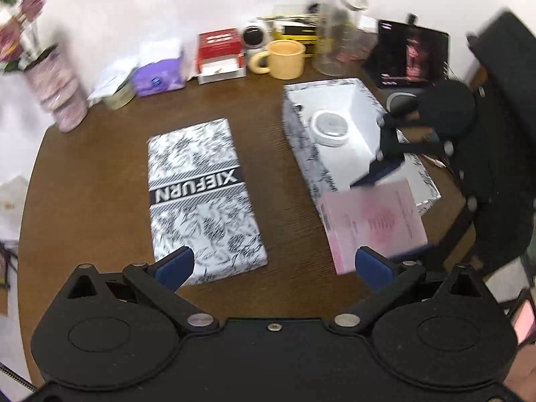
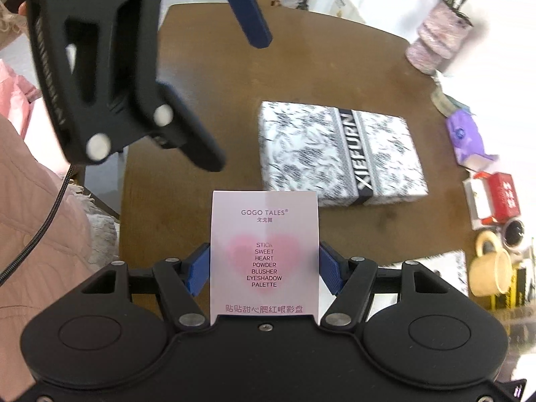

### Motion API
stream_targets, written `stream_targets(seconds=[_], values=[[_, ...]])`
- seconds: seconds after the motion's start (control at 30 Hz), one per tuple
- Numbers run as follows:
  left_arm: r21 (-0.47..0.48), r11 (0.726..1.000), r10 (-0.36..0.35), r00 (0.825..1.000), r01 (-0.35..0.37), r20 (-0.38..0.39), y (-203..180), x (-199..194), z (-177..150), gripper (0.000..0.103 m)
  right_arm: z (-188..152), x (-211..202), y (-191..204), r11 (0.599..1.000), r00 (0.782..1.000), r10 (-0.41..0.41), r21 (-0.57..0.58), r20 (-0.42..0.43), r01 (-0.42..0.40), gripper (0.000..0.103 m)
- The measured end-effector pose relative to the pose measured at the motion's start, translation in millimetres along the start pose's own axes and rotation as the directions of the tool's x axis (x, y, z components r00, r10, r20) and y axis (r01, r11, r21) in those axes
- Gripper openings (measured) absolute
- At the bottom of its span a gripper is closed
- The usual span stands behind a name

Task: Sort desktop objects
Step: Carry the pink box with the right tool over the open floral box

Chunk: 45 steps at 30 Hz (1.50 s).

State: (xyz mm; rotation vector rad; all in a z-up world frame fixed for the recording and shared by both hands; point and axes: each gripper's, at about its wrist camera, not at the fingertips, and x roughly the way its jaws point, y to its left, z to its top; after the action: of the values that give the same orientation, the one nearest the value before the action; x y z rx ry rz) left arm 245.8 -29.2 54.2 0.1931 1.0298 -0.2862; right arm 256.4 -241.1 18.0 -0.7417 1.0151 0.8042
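Over the near right of the table (image 1: 100, 181), right gripper (image 2: 264, 269) clamped across eyeshadow palette box (image 2: 264, 251), likely for the open patterned box (image 1: 338, 107); left gripper (image 1: 273, 264) spread, empty.

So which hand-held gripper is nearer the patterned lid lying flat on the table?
Left. The left hand-held gripper hovers over the lid's near edge; the right hand-held gripper is off beside it.
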Motion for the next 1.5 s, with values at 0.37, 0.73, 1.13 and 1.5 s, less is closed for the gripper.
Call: stream_targets(seconds=[0.37,0.73,1.13,1.5], values=[[0.192,0.980,-0.051,0.998,0.055,-0.024,-47,17,29,0.103,-34,-13,-40,0.997,0.999,-0.026,0.072,-0.037,0.028,0.069],[0.211,0.974,-0.067,0.996,0.079,-0.064,-64,45,50,0.103,-59,-3,-74,0.996,0.997,-0.038,0.081,-0.073,0.044,0.069],[0.145,0.986,-0.073,0.992,0.087,-0.100,-63,71,61,0.103,-78,45,-114,0.999,0.991,0.012,0.043,-0.133,-0.006,0.069],[0.060,0.995,-0.074,0.990,0.082,-0.122,-59,95,66,0.103,-96,108,-138,0.997,0.981,0.073,0.016,-0.178,-0.071,0.069]])
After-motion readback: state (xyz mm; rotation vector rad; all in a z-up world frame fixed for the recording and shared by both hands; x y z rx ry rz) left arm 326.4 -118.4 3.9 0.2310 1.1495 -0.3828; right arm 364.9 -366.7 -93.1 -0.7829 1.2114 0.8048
